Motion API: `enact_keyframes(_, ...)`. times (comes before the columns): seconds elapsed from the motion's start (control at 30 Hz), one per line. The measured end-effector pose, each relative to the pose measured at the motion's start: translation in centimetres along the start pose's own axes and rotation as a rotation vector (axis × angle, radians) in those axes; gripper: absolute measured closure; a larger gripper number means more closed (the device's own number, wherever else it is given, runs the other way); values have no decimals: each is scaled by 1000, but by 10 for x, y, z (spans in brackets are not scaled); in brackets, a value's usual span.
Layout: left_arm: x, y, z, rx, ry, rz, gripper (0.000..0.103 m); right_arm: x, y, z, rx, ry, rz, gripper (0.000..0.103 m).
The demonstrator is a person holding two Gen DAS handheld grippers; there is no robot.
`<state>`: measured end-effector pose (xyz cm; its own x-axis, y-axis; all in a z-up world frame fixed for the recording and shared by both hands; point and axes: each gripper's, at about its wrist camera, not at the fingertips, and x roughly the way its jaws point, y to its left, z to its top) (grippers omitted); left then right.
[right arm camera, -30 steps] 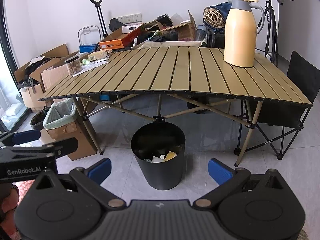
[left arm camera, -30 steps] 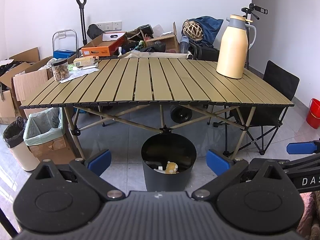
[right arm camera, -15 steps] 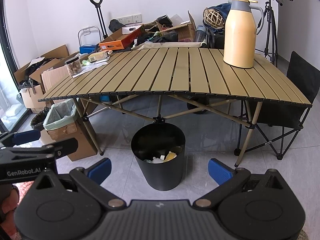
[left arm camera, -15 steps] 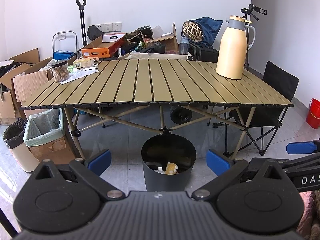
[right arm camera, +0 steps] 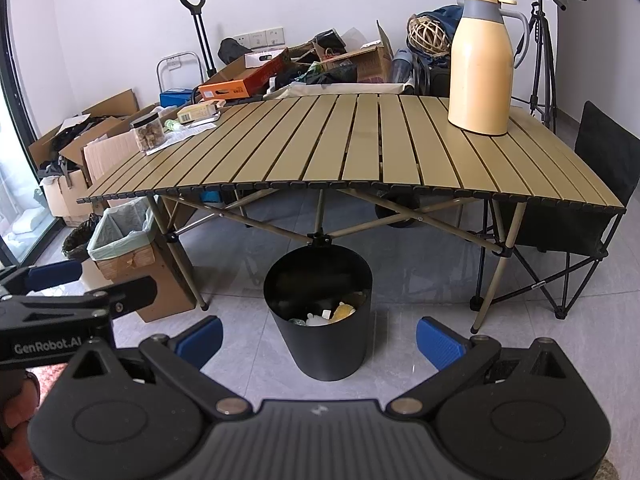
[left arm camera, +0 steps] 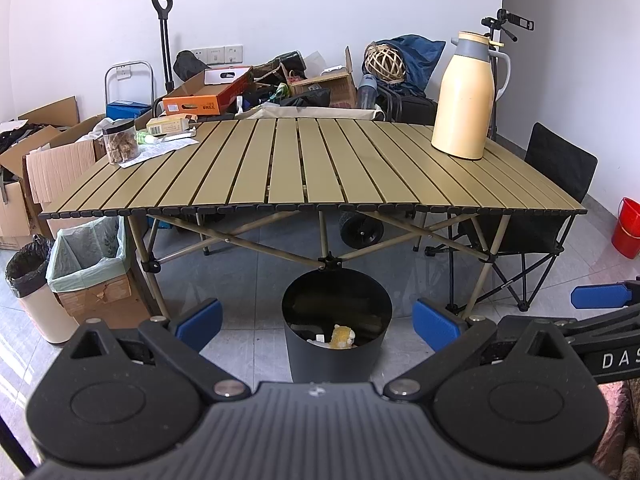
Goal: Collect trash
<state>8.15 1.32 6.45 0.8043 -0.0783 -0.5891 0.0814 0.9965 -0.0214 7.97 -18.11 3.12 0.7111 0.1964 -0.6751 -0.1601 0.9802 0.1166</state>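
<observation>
A black round bin (left arm camera: 337, 332) (right arm camera: 320, 320) stands on the floor under the front edge of the slatted table (left arm camera: 312, 168) (right arm camera: 360, 148). Trash lies in the bin, among it a yellow piece (left arm camera: 342, 337) (right arm camera: 343, 312) and white scraps. My left gripper (left arm camera: 318, 322) hangs open in front of the bin, its blue pads wide apart with nothing between them. My right gripper (right arm camera: 319, 338) is open too, level with the bin and empty. Each gripper shows at the edge of the other's view.
A cream thermos jug (left arm camera: 464, 96) stands at the table's right back. A jar (left arm camera: 121, 141), papers and a small box sit at its left back corner. A lined cardboard box (left arm camera: 92, 264), a small bin (left arm camera: 32, 288), a folding chair (left arm camera: 540, 216) and a red bucket (left arm camera: 628, 228) stand around.
Almost nothing: both views have drifted very slightly, and both grippers stay open and empty in front of the bin.
</observation>
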Motion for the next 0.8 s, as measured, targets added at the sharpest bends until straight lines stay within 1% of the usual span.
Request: enact_keyframes(0.8, -3, 0, 3, 5, -14, -4, 0, 0, 0, 0, 1, 0, 0, 0)
